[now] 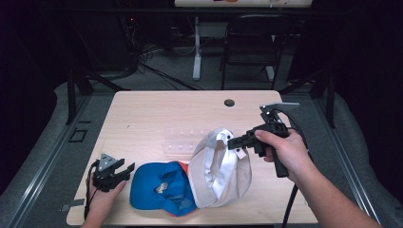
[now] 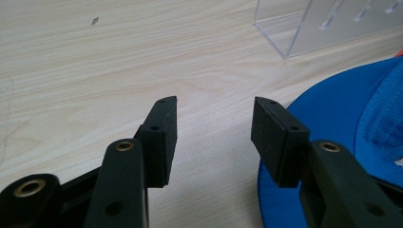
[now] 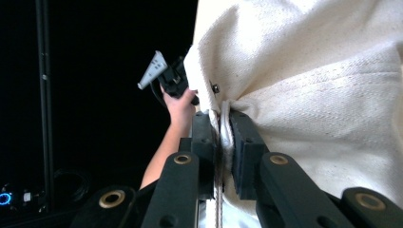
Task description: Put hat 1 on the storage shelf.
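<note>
Jaws of right gripper [image 1: 236, 141] clamp cream cap [image 1: 221, 168] — crown hanging downward.

1. A pale wood-grain table [image 1: 157, 114] stands in a dark room, lit from above.
2. Behind the table, a black folding chair [image 1: 252, 47] stands on grey floor [image 1: 161, 76].
3. Left of the chair, a white post [image 1: 196, 47] rises.
4. Black cables [image 1: 142, 61] lie left of the post.

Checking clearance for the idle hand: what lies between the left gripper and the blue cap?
Bare tabletop: in the high view a strip of wood separates the left gripper from the blue cap.
</note>
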`<state>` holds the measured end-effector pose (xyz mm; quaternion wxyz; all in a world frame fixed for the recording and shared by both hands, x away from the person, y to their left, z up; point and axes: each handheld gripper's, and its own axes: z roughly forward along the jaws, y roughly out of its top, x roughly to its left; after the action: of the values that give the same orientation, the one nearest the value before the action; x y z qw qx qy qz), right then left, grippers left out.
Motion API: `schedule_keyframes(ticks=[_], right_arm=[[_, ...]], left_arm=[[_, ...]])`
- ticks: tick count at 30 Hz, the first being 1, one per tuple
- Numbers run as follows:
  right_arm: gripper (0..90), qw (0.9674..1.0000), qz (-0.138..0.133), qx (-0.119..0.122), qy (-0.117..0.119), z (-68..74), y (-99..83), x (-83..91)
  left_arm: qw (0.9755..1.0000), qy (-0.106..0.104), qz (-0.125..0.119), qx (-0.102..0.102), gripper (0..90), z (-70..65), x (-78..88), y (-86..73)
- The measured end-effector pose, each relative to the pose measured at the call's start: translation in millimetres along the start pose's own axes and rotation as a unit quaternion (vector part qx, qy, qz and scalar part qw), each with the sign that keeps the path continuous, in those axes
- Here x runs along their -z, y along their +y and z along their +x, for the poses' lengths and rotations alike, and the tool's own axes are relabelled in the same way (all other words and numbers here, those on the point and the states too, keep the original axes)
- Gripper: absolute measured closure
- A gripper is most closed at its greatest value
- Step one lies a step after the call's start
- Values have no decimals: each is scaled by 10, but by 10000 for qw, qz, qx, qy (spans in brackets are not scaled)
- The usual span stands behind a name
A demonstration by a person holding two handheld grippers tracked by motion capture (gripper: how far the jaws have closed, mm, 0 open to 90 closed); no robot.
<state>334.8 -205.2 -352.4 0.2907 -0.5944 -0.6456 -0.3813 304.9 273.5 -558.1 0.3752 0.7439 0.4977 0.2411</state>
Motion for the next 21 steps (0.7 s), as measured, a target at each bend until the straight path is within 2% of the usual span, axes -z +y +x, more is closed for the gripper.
schedule_keyframes(ticks=[6, 12, 17, 21], right_arm=[[818, 9995, -305, 37, 121, 99, 49, 177], [817, 9978, -604, -52, 254, 87, 139, 291], [817, 9960, -778, -146, 412, 82, 244, 318], [817, 9953, -816, -167, 502, 110, 328, 303]], left_arm=[[10000, -7, 11, -13, 519, -7, 9, 3], [10000, -37, -3, -82, 516, -42, 10, 12], [10000, -45, -4, -72, 513, -49, 7, 11], [10000, -61, -13, -67, 510, -44, 12, 12]])
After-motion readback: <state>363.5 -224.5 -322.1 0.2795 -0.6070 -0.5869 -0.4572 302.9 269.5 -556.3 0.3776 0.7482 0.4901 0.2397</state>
